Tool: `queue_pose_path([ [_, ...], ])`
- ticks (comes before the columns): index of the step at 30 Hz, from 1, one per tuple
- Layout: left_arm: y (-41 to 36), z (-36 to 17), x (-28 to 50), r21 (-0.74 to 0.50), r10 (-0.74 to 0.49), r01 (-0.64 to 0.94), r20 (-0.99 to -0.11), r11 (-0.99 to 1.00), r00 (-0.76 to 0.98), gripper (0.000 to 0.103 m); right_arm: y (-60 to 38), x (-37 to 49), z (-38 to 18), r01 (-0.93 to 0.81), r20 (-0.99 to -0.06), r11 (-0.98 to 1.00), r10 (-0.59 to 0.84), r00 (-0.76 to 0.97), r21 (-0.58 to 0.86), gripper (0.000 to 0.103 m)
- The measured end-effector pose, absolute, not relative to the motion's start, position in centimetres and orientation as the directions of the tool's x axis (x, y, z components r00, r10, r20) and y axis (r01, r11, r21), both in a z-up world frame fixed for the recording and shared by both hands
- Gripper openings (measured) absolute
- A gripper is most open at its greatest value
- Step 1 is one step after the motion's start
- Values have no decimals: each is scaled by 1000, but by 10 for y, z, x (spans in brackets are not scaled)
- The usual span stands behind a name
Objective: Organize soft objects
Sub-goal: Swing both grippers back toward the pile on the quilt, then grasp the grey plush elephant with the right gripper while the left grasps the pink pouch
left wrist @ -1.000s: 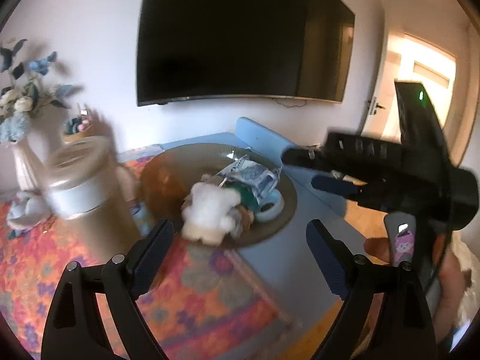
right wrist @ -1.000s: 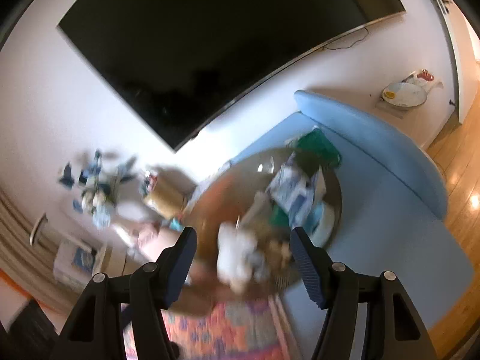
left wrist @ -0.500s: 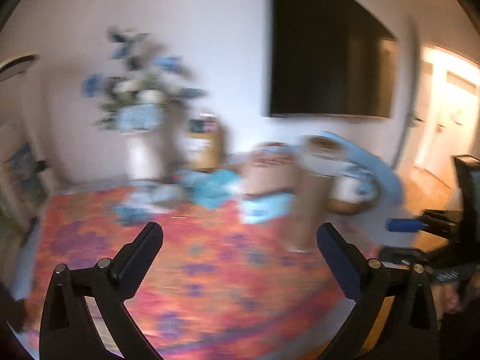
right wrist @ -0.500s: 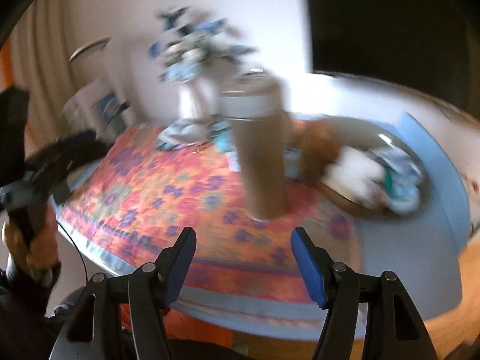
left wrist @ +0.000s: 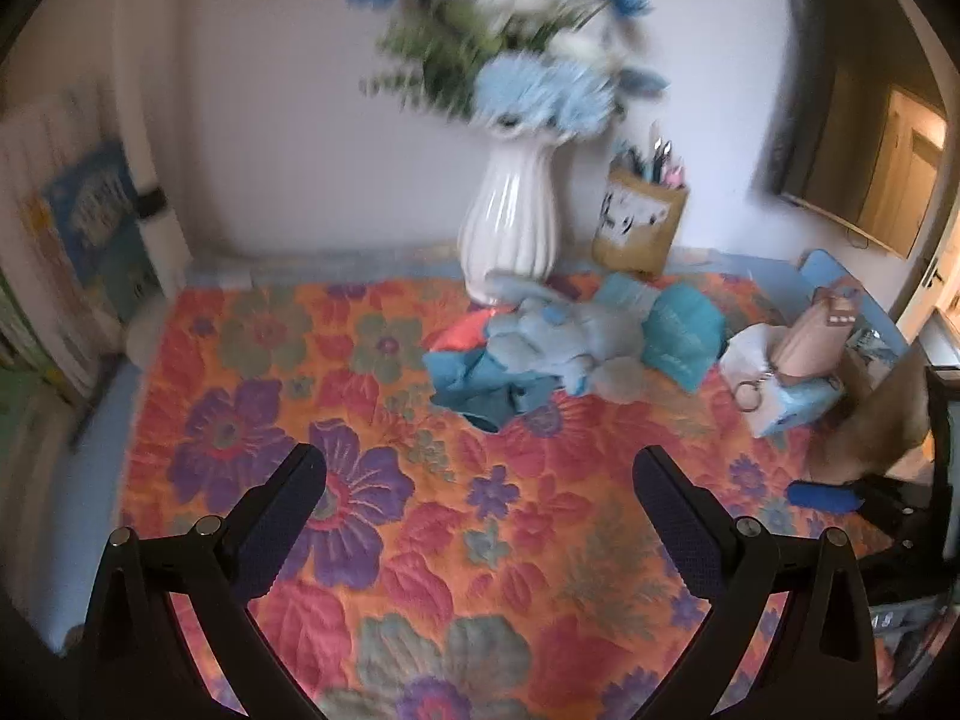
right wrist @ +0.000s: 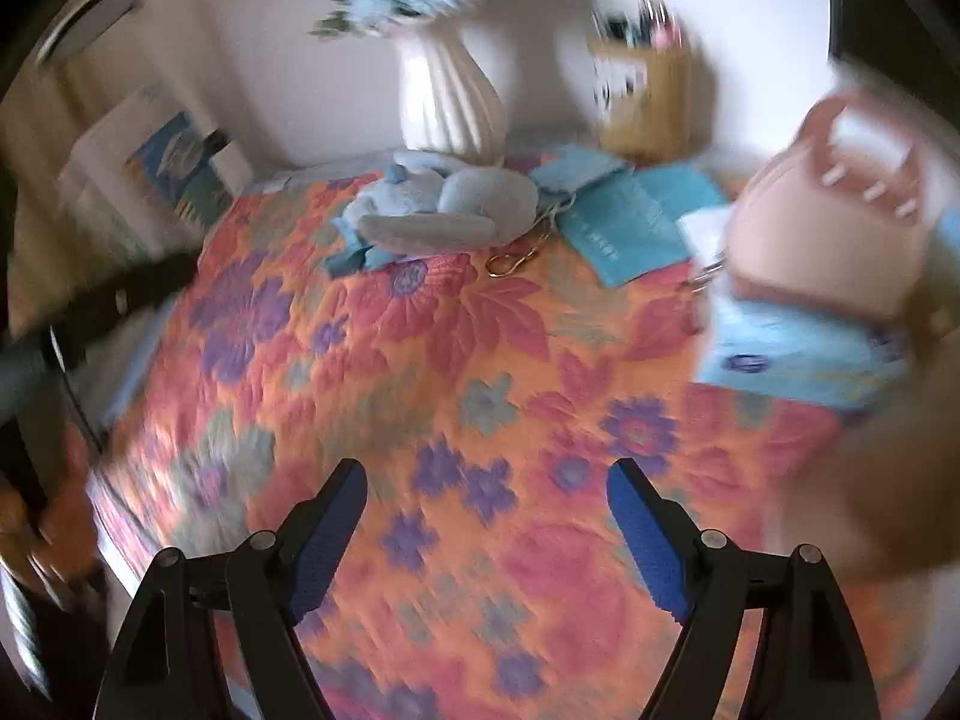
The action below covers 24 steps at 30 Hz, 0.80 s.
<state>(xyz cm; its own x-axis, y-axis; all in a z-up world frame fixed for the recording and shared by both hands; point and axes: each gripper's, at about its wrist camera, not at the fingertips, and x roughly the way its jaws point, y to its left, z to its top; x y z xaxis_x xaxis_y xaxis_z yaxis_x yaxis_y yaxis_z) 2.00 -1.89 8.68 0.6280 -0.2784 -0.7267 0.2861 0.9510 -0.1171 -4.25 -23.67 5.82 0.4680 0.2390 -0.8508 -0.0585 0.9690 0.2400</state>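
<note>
Floral quilt [left wrist: 480,540] covered table. Soft blue toy [left wrist: 558,342] lay just before white vase [left wrist: 510,222]. Left gripper [left wrist: 480,474] wide apart, empty; right gripper [right wrist: 486,495] just opening, empty. Right view blurred; pink bag [right wrist: 822,228] indistinct.

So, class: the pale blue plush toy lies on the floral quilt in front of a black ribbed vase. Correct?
Not quite: the ribbed vase is white, as the left wrist view shows. The pale blue plush toy does lie on the floral quilt in front of it.

Left gripper [left wrist: 480,474] gapes wide and empty; right gripper [right wrist: 487,489] has just been opening, empty.
</note>
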Motion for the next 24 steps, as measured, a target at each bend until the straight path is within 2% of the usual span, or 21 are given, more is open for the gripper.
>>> queue_pose_path([
  [5, -10, 57, 63, -188, -342, 315, -754, 930, 561, 102, -255, -6, 42, 71, -807, 880, 395, 438, 470, 81],
  [11, -22, 36, 99, -204, -373, 342, -739, 917, 561, 101, -250, 35, 57, 105, -707, 778, 495, 506, 620, 81],
  [17, -23, 23, 98, -246, -434, 373, -681, 895, 591, 101, -250, 78, 21, 240, -685, 675, 531, 499, 698, 81],
  [20, -19, 13, 99, -274, -430, 341, -693, 899, 578, 98, -248, 93, 16, 233, -677, 675, 523, 518, 700, 81],
  [24, -7, 17, 94, -319, -448, 315, -648, 894, 616, 98, -247, 108, 10, 266, -680, 667, 494, 542, 696, 81],
])
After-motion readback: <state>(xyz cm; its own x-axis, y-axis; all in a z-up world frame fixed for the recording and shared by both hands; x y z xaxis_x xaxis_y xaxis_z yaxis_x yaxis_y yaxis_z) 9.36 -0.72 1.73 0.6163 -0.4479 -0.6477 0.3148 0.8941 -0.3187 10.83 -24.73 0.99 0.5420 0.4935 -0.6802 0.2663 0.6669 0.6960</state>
